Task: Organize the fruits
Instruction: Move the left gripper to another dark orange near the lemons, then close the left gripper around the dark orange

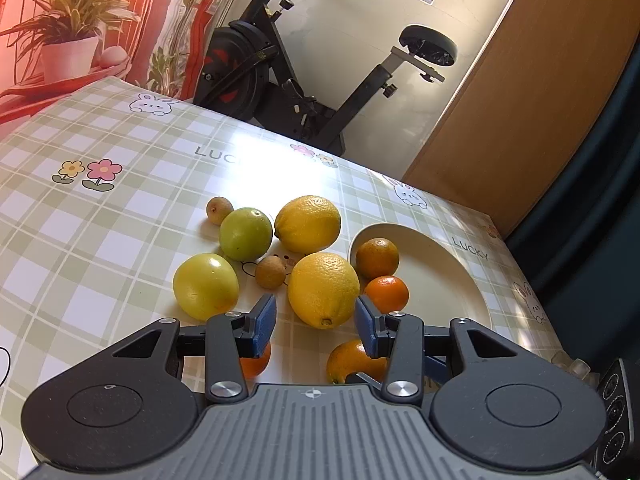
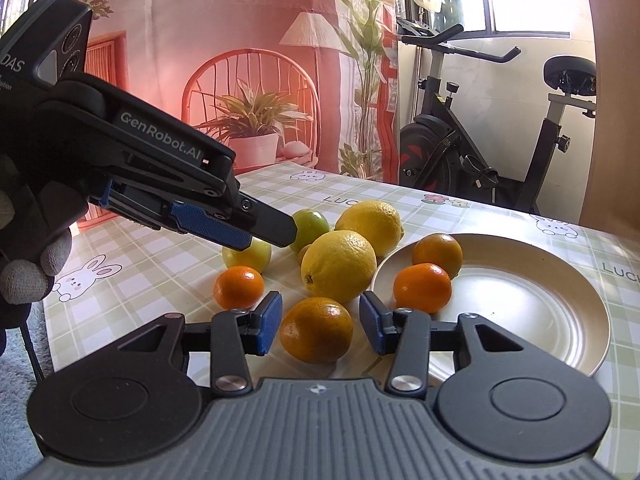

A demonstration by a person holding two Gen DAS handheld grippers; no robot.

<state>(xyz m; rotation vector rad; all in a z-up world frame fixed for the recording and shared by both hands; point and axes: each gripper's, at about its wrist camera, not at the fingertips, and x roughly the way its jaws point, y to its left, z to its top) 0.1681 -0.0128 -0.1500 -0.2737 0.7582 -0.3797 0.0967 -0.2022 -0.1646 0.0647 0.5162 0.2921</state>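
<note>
Right gripper point(image 2: 319, 326): bottom centre of the right wrist view; blue pads stand apart, clamped on nothing.
Nearest orange point(image 2: 316, 330): lies on the table between the right gripper's pads; a gap shows on each side, so no contact.
Left gripper point(image 1: 315, 322): bottom centre of the left wrist view; pads apart and empty. In the right wrist view it enters from the upper left, held by a gloved hand point(image 2: 28, 272), its tips over the fruit pile.
Near lemon point(image 1: 323, 290): just beyond the left gripper's pads, in line with the gap, not gripped.
Small orange point(image 2: 239, 287): on the cloth, left of centre in the right wrist view, apart from the plate.
Plate point(image 2: 560, 320): right half of the right wrist view, on the table; holds two oranges point(image 2: 422, 288) at its left rim, touching or nearly so.
Yellow-green fruit point(image 1: 206, 286): left of the near lemon, on the cloth.
Small brown fruit point(image 1: 271, 272): centre of the pile, between the lemons and the green fruit.
Green fruit point(image 1: 246, 234): behind the brown one, beside the far lemon point(image 1: 308, 224).
Second brown fruit point(image 1: 219, 210): far left edge of the pile.
Table point(image 1: 100, 220): checked cloth with rabbit and flower prints.
Exercise bike point(image 1: 304, 72): beyond the table, upper centre of the left wrist view.
</note>
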